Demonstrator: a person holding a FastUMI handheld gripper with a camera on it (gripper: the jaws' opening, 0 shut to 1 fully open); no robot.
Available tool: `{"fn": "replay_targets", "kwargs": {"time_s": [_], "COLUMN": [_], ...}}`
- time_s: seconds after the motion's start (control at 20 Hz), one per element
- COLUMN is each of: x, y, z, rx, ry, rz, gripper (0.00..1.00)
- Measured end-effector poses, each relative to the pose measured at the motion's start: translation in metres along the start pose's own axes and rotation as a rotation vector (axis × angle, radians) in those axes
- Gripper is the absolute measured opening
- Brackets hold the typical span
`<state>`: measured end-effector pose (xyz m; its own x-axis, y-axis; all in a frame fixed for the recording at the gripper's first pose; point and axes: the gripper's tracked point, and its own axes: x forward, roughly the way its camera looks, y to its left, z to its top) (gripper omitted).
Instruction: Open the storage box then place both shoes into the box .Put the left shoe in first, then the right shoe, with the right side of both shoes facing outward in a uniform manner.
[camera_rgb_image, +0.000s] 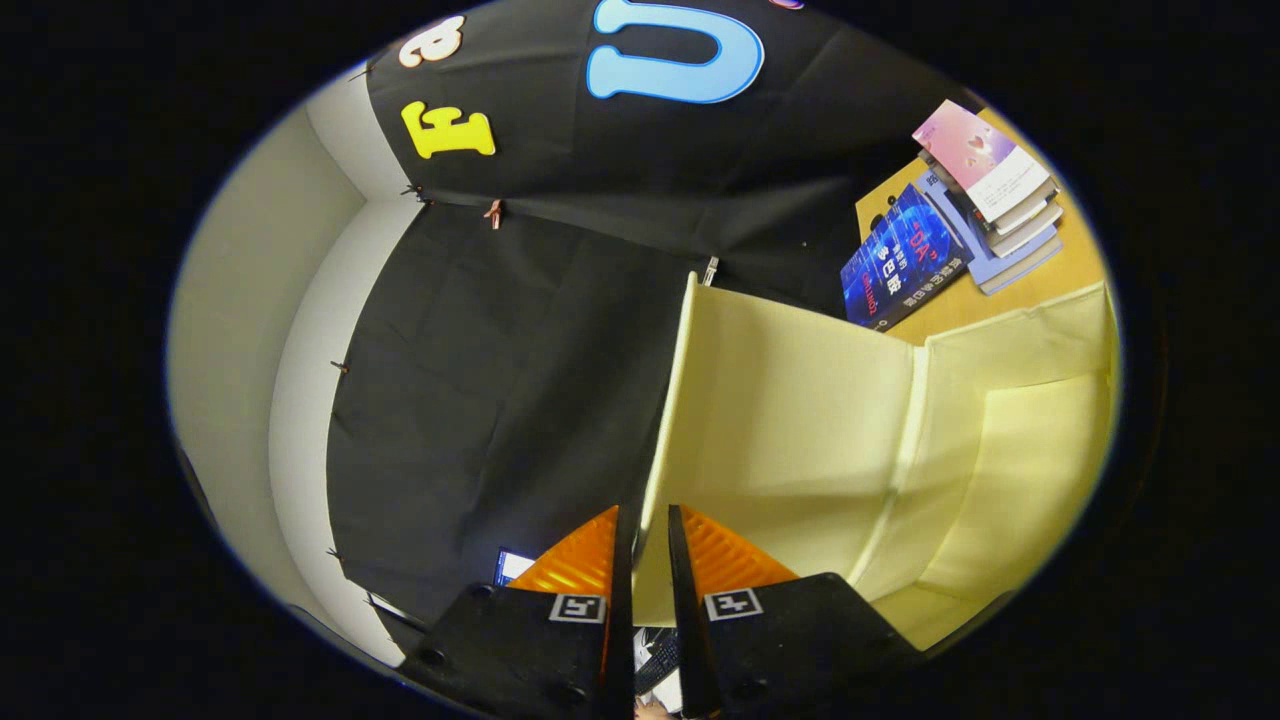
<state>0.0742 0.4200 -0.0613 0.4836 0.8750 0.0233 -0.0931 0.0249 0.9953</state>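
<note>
The pale yellow storage box (1030, 450) lies ahead and to the right of the fingers, seen tilted, with its inside walls showing. Its lid (790, 410) is swung up and stands as a broad flat panel. The lid's free edge runs straight back between my fingers. My gripper (647, 515) is shut on that edge, one finger on each face of the lid, with only a thin gap left between the tips.
A stack of books (990, 190) and a dark blue book (905, 260) lie on the wooden tabletop (1075, 255) beyond the box. The booth's black cloth wall (520, 350) hangs close on the other side of the lid, with a pale wall (250, 330) past it.
</note>
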Motion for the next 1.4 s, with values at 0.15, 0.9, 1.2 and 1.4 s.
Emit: {"fn": "replay_targets", "kwargs": {"time_s": [0.15, 0.9, 1.2, 1.4], "x": [0.007, -0.121, -0.241, -0.323], "y": [-0.004, -0.042, -0.105, -0.18], "z": [-0.003, 0.019, 0.02, 0.012], "rx": [0.012, -0.397, -0.507, -0.529], "ry": [0.012, -0.112, -0.156, -0.154], "rz": [-0.01, -0.302, -0.641, -0.912], "gripper": [0.31, 0.96, 0.97, 0.96]}}
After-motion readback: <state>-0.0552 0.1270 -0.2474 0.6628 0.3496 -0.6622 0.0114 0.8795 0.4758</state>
